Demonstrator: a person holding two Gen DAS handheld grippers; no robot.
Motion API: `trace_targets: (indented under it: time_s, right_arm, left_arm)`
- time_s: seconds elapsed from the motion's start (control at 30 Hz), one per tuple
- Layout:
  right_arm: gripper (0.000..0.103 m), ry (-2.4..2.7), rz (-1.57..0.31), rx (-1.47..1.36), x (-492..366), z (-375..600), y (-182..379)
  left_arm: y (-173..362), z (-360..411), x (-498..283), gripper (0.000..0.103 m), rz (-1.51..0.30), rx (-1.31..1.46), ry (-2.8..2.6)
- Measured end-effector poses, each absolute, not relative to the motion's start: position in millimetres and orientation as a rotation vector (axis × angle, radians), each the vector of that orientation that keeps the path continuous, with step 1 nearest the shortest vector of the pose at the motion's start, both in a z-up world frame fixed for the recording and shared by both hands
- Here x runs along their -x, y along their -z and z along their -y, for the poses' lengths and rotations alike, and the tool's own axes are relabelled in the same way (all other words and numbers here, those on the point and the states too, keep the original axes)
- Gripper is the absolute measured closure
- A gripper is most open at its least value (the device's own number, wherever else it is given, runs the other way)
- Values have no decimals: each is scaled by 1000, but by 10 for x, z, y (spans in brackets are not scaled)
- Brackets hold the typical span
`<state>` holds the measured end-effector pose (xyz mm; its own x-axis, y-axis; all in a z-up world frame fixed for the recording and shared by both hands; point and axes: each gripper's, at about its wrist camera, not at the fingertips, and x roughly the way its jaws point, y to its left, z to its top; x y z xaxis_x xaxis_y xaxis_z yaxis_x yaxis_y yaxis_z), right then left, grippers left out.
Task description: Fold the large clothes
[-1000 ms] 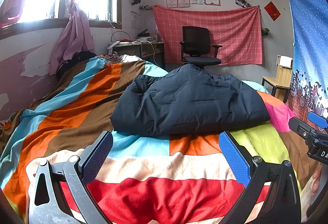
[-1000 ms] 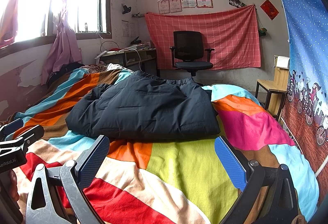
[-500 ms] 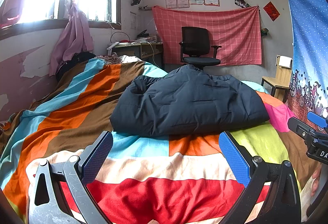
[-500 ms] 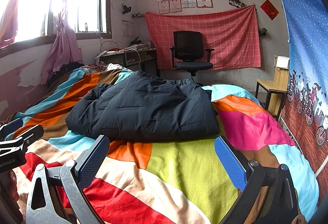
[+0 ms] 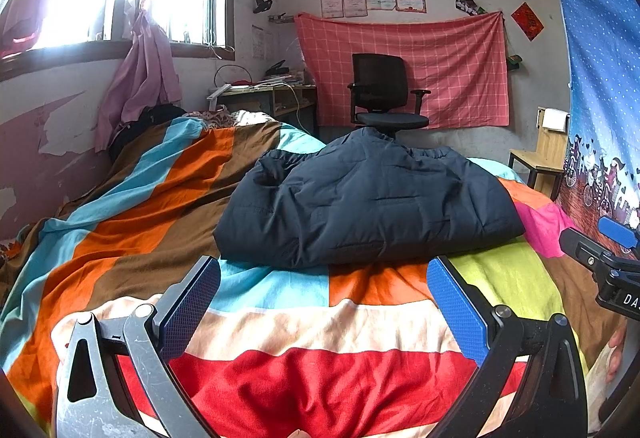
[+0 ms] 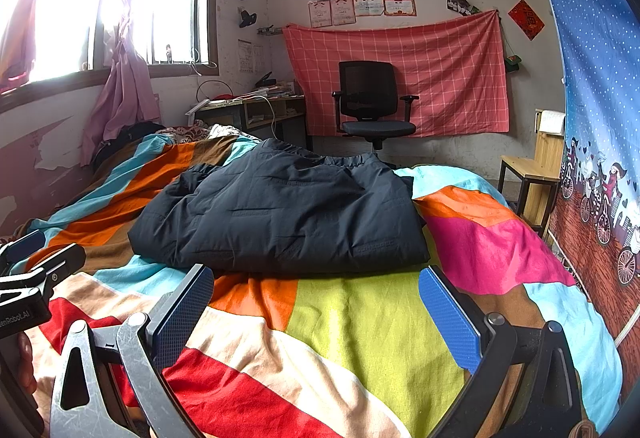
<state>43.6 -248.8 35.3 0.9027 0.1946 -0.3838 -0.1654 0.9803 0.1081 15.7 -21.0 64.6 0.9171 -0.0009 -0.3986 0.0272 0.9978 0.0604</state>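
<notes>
A dark navy padded jacket (image 5: 368, 201) lies folded in a thick bundle in the middle of the bed; it also shows in the right wrist view (image 6: 280, 213). My left gripper (image 5: 320, 290) is open and empty, held above the striped bedspread (image 5: 280, 322) a short way in front of the jacket's near edge. My right gripper (image 6: 316, 294) is open and empty too, beside the left one and just short of the jacket. Each gripper shows at the edge of the other's view: the right one (image 5: 608, 250) and the left one (image 6: 28, 270).
The colourful bedspread (image 6: 360, 322) covers the whole bed. A black office chair (image 5: 380, 97) and a desk (image 5: 264, 97) stand beyond the far end. A wooden stool (image 6: 532, 173) stands at the right by a blue curtain (image 6: 592, 77). The window wall runs along the left.
</notes>
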Motion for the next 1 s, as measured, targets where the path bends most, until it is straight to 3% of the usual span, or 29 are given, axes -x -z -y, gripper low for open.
trace_targets:
  time_s: [1.0]
  right_arm:
    - [0,-186,-404,-73,-435,2484,-352]
  left_arm:
    - [-658,251,-172,2,-406,-77,17]
